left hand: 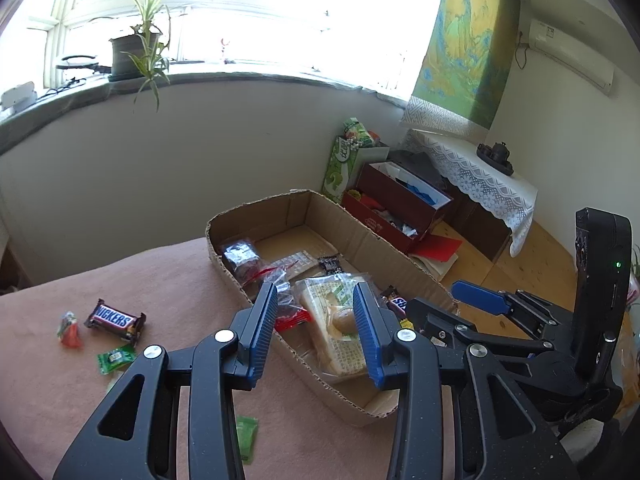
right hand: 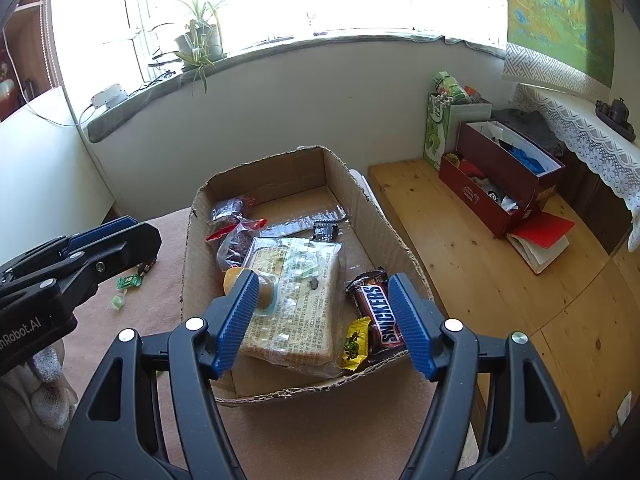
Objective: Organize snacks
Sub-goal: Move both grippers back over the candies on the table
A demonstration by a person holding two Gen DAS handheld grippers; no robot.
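a shallow brown cardboard tray (right hand: 360,216) sits on a pinkish-brown cloth-covered surface (left hand: 168,280) and holds most of the snacks. near its front lies a large clear-wrapped block of pale crackers (right hand: 296,304), with a brown snickers bar (right hand: 380,316) just to its right and a small yellow candy packet (right hand: 354,344) between the two. further back in the tray are a clear bag with dark contents and a red seal (right hand: 234,240), a dark wrapped packet (right hand: 226,210), a flat transparent wrapper (right hand: 304,222) and a small black packet (right hand: 326,230).

outside the tray, on the cloth to its left, lie a second snickers bar (left hand: 116,320), a small red-and-green wrapped candy (left hand: 70,330) and a green candy packet (left hand: 116,360); another green wrapper (left hand: 246,436) shows beneath the left gripper.

the right gripper (right hand: 322,320) hangs over the tray's front end, its blue ribbed jaws standing wide apart and empty, with the crackers and snickers bar seen between them below. the left gripper (left hand: 316,332) hovers over the tray's left edge, jaws parted more narrowly, nothing pinched.

past the tray, on a wooden floor (right hand: 500,280), stand dark red open boxes (right hand: 500,176) and a green paper bag (right hand: 436,136).
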